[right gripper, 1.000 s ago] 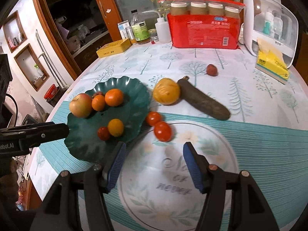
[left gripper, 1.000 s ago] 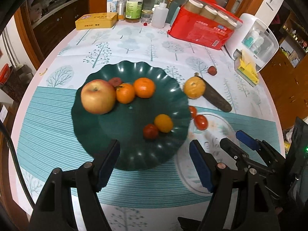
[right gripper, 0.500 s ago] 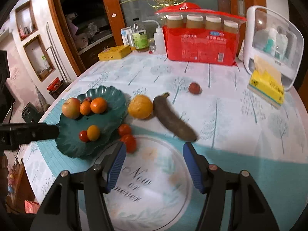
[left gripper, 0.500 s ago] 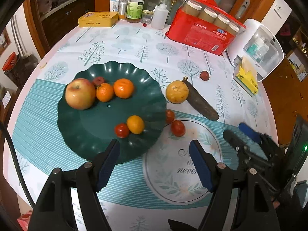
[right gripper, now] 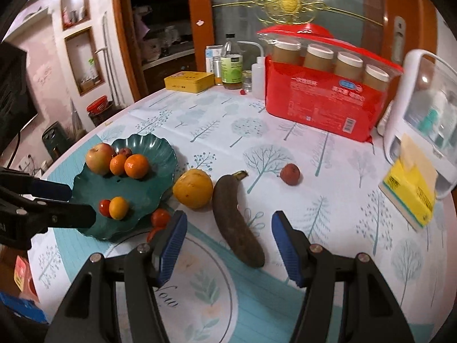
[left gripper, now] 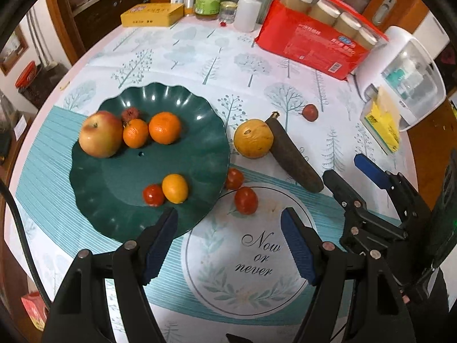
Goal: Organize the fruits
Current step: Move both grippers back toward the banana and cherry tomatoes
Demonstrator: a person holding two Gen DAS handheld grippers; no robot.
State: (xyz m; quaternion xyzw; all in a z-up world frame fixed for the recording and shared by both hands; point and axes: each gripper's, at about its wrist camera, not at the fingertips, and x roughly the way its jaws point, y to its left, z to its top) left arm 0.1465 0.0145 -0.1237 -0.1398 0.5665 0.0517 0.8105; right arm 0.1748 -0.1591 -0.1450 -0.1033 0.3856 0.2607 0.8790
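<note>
Right gripper (right gripper: pixel 228 238) wide open, empty; blackened banana (right gripper: pixel 236 217) lies on the worktop between its fingers. Left gripper (left gripper: pixel 228 235) wide open, empty, above the green plate's (left gripper: pixel 114 220) near rim, cherry tomato (left gripper: pixel 246 200) just ahead.

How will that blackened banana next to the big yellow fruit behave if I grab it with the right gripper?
The banana is dark all over, so it is probably overripe and soft; a hard squeeze may split it. It lies flat and curved, so it is unlikely to roll. It touches the yellow fruit, which is round and may roll when the banana lifts.
</note>
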